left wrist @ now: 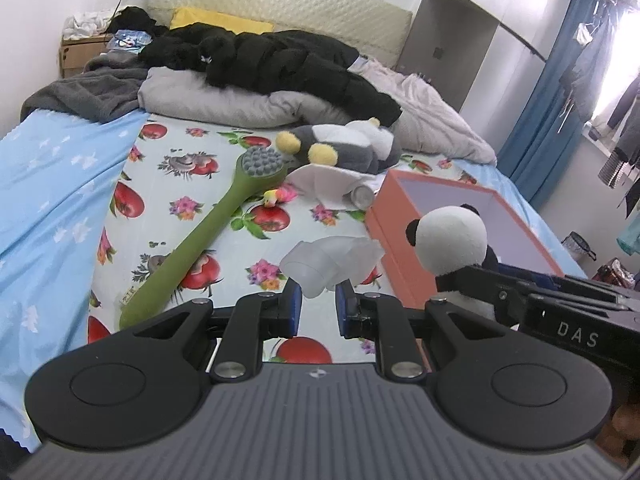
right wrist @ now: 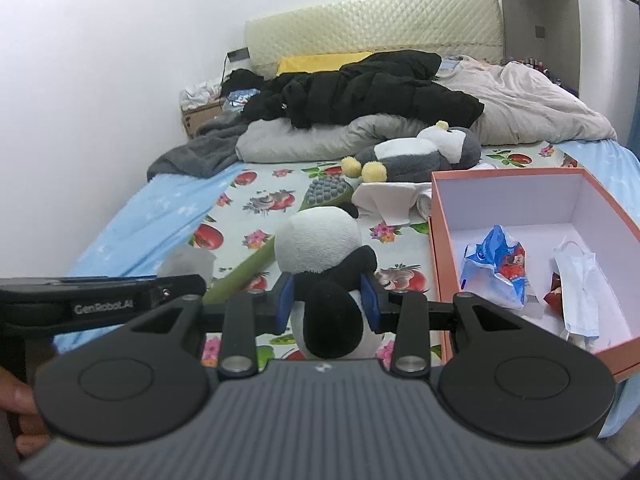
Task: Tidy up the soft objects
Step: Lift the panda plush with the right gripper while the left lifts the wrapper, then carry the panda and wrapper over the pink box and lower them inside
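"DAS" in pale letters on black body of right gripper (left wrist: 472, 280), at 4 o'clock in left wrist view. "GenRobot.AI" on black body of left gripper (right wrist: 200, 280), at 9 o'clock in right wrist view.

A white wall (right wrist: 100, 80) stands at nine o'clock of the bed (left wrist: 60, 184), with a cream quilted headboard (left wrist: 280, 4) at twelve. At two o'clock rises a grey wardrobe (left wrist: 452, 40); blue curtains (left wrist: 536, 120) frame a bright window (left wrist: 624, 60) at three.

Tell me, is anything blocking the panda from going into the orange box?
Nothing visible. The right gripper holds the panda just left of the orange box, whose top is open, with bare floor space inside.
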